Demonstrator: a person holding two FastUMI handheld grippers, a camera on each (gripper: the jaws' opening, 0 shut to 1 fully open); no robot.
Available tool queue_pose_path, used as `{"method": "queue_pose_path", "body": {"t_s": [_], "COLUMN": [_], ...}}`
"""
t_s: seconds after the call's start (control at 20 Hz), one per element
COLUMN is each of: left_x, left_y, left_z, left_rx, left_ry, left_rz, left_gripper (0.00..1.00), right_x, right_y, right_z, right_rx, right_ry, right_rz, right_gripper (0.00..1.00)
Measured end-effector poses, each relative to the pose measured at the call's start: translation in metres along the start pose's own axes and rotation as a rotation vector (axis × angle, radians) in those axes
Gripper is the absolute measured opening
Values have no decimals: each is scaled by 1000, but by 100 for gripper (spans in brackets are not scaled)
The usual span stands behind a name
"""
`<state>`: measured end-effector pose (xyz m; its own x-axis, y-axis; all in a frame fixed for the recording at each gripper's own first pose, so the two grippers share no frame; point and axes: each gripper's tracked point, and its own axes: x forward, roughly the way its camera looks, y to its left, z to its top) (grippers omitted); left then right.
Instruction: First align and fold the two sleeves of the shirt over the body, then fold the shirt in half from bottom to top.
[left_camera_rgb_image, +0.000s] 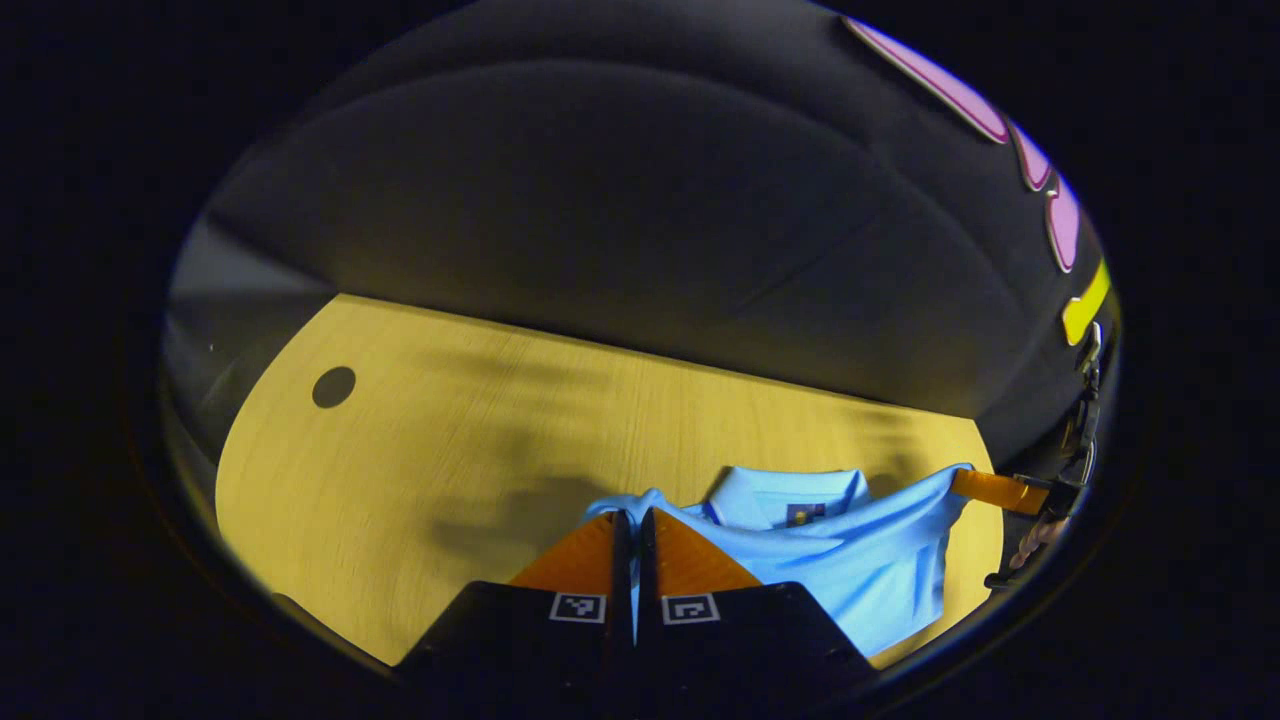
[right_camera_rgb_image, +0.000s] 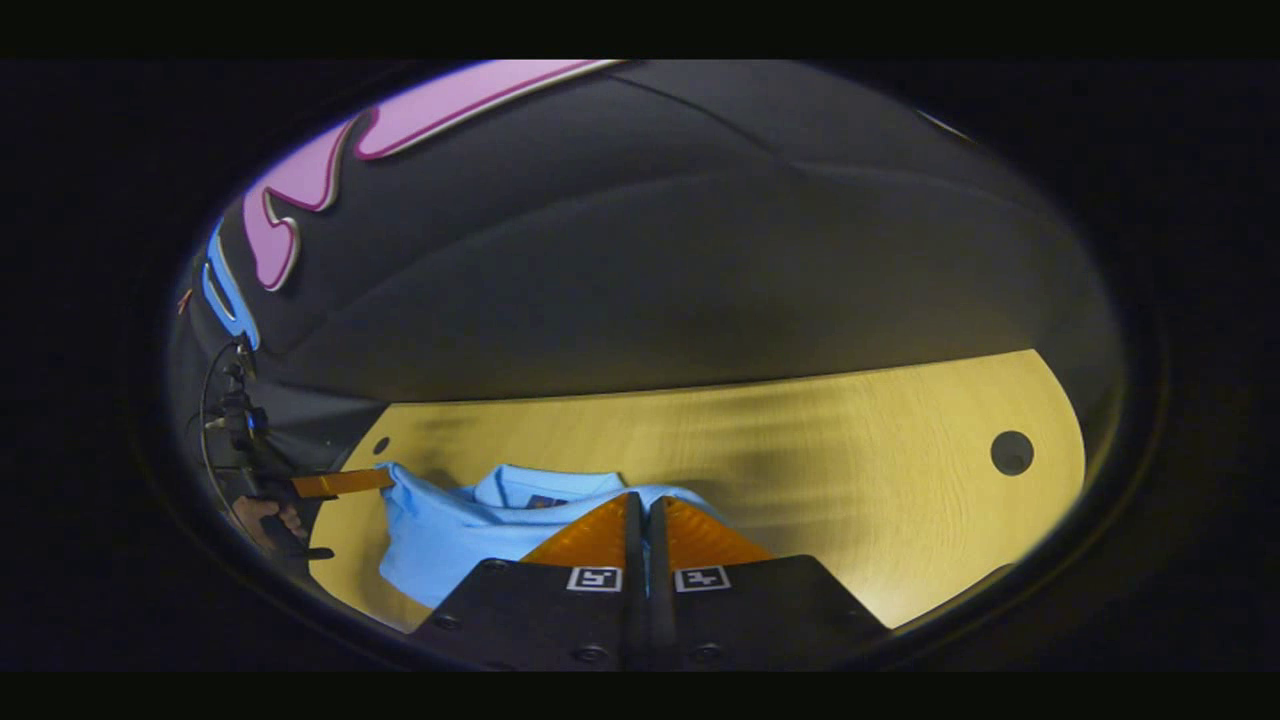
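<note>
Left gripper (left_camera_rgb_image: 633, 520) and right gripper (right_camera_rgb_image: 645, 505), fingers pinching lifted hem corners of shirt (left_camera_rgb_image: 850, 560) above table (left_camera_rgb_image: 450, 420); risk: uneven pull skews fold, or cloth slips free.

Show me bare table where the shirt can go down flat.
Free: wood between the shirt and the cable hole, back to the booth wall; likewise toward the hole in the right gripper view. Crowded: table edge around both grippers, shut on the shirt.

I note the shirt (left_camera_rgb_image: 880, 570) lower hem is cut off behind my left gripper (left_camera_rgb_image: 634, 520) body (table (left_camera_rgb_image: 450, 450) grain reads blurred).
</note>
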<state>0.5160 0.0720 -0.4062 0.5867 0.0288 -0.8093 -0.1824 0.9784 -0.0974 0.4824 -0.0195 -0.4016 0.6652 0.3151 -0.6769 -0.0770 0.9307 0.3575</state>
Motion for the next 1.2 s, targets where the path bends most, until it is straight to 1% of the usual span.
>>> {"method": "queue_pose_path", "body": {"t_s": [0.05,0.1,0.15,0.2,0.25,0.35,0.4,0.45,0.5,0.55,0.75,0.8,0.85,0.9,1.05,1.1,1.15,1.2], "left_x": [6,8,8,9,7,3,-4,-11,-18,-28,-66,-78,-90,-103,-146,-160,-176,-192], "left_y": [5,9,11,9,8,3,1,-2,-6,-10,-25,-31,-37,-41,-51,-54,-58,-61], "left_z": [-6,-10,-11,-12,-10,-8,-3,1,3,7,20,22,24,24,26,23,21,15], "left_rx": [16,34,45,38,39,51,62,74,86,103,155,155,156,162,200,207,209,211], "left_ry": [25,41,47,48,35,12,-1,-20,-38,-58,-139,-158,-180,-202,-276,-297,-315,-330], "left_rz": [27,56,78,75,86,81,84,81,75,71,63,52,42,34,13,5,-11,-26], "left_gripper": [6,9,9,31,53,97,98,98,98,98,97,97,97,98,97,97,97,97], "right_x": [3,7,9,12,9,-1,-8,-12,-18,-25,-52,-60,-68,-79,-118,-134,-148,-163], "right_y": [-7,-12,-11,-10,-14,-8,-5,-3,2,7,32,39,45,51,67,71,77,82], "right_z": [-7,-15,-22,-26,-27,-21,-14,-10,-5,-1,16,20,23,26,31,32,31,30], "right_rx": [-18,-46,-76,-94,-110,-127,-142,-159,-173,-189,-284,-304,-320,-334,-346,-340,-333,-330], "right_ry": [15,30,43,50,51,34,14,0,-15,-31,-104,-124,-144,-164,-228,-252,-274,-297], "right_rz": [-8,-16,-25,-26,-31,-22,-24,-26,-28,-25,-26,-29,-34,-43,-76,-89,-98,-110], "right_gripper": [4,4,12,0,13,40,53,70,84,91,93,87,96,96,96,91,96,91]}}
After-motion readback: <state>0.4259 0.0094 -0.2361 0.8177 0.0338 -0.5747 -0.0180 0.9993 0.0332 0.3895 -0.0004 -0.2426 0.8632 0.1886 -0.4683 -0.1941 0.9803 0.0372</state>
